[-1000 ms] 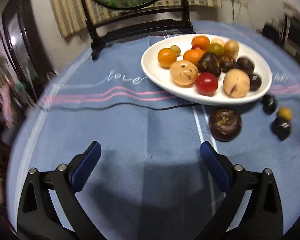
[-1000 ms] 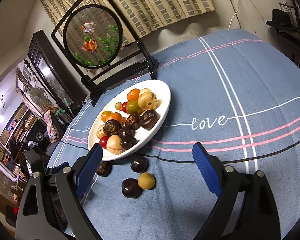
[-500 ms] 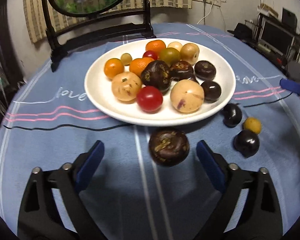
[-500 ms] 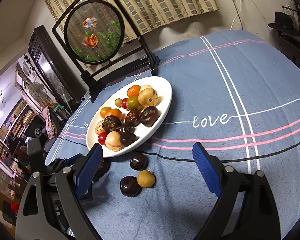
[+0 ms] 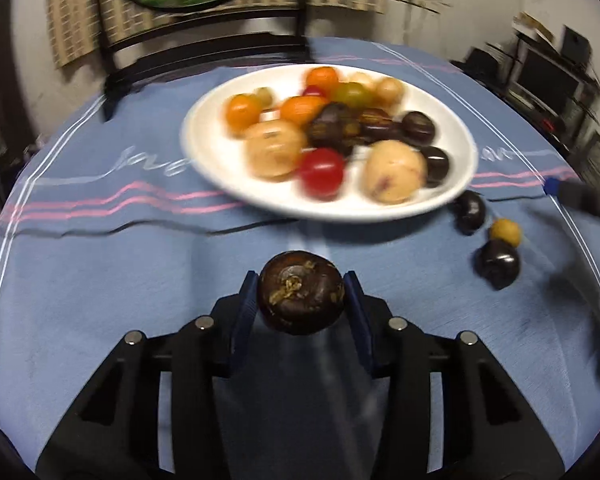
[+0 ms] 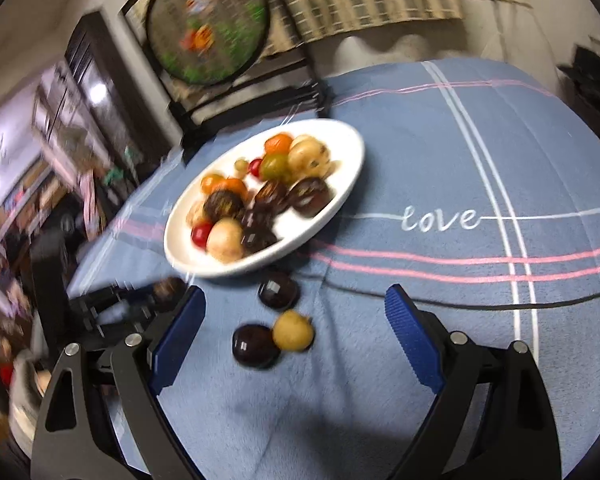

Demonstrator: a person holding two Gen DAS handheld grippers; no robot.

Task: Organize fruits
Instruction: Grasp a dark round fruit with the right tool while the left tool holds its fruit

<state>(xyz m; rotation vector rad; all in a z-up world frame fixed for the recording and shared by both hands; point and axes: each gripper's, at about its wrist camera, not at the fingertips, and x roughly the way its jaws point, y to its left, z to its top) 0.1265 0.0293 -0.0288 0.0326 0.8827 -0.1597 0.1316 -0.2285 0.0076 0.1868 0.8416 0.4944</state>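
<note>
Dark brown and round, a mangosteen (image 5: 301,298) sits between the blue pads of the left gripper (image 5: 301,304), whose jaws have just been closing and now press its sides, near the white plate (image 5: 220,164) heaped with fruit. On the blue tabletop (image 6: 440,160) just near of the plate lie two dark fruits (image 6: 278,290) (image 6: 254,345) and a yellow fruit (image 6: 293,330) touching the nearer one. The right gripper (image 6: 296,332) hovers above these three, jaws wide and holding nothing.

plate (image 5: 204,160) of fruit on the tablecloth (image 5: 100,280); three loose fruits (image 6: 278,294) just before it.
</note>
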